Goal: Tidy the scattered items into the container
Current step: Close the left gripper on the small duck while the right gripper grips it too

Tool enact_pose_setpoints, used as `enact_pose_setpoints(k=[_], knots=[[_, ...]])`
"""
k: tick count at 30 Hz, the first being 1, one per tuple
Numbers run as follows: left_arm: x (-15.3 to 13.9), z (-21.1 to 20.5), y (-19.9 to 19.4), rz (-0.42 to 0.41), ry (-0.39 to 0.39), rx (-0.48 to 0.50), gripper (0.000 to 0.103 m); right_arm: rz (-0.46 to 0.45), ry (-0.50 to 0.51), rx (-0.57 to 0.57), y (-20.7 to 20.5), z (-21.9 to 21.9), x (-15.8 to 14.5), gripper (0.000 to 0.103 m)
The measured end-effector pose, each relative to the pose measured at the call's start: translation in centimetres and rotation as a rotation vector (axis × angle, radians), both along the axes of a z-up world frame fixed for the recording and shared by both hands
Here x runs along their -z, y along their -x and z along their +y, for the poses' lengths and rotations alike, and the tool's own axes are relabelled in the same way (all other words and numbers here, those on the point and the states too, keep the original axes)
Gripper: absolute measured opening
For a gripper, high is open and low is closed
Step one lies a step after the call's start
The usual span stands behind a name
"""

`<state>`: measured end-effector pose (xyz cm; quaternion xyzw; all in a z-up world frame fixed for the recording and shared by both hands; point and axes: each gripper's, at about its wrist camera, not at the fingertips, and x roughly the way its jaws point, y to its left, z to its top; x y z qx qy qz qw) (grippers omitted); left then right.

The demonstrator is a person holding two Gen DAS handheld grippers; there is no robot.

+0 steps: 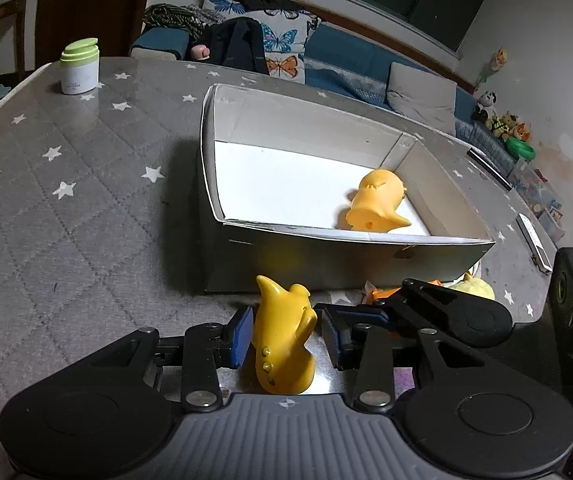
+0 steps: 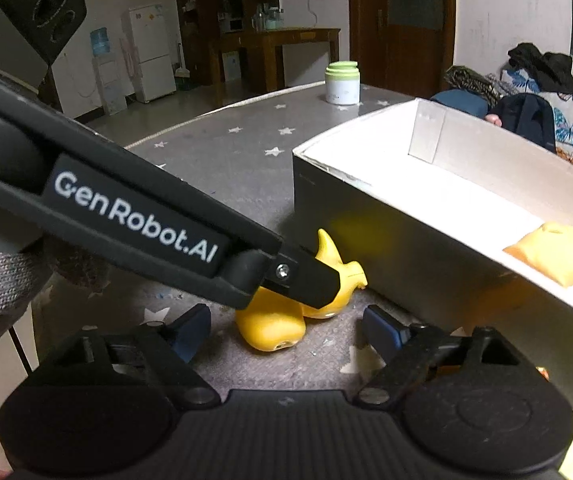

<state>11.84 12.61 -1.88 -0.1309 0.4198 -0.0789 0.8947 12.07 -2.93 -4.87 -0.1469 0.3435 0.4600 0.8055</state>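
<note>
One yellow toy (image 1: 282,336) sits between left gripper (image 1: 286,332) fingers, right pad apart; may tip. Right gripper (image 2: 286,328) wide, empty.

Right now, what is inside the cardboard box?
One yellow toy lies on the white floor of the cardboard box, near its right end. The near wall hides the floor strip just behind it.

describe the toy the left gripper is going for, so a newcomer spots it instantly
Start at the white cardboard box on the star-print table. In front of its near wall, a yellow rubber toy stands between the left gripper fingers. Its orange lookalike lies inside the box.
</note>
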Motion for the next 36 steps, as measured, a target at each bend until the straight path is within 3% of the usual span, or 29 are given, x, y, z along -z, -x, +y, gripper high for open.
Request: enact_pose_setpoints(k=[6,15,26,36], knots=[[0.4,0.2,-0.8,0.023,0.009,0.002,0.040,-0.002,-0.006,-0.003,0.0,0.2,0.1,0.079],[0.8,0.3,-1.3,0.037,0.026,-0.007,0.038,-0.035,0.002,0.015,0.1,0.5,0.1,0.061],[-1.5,-0.5,0.5,-0.001,-0.002,-0.016,0.030,-0.049,-0.030,0.012,1.1,-0.3,-1.4,0.061],[-6.2,-2.4,0.9,-0.114,-0.014,0.008,0.030,-0.131,-0.106,0.051,1.4,-2.5,-5.6,0.061]])
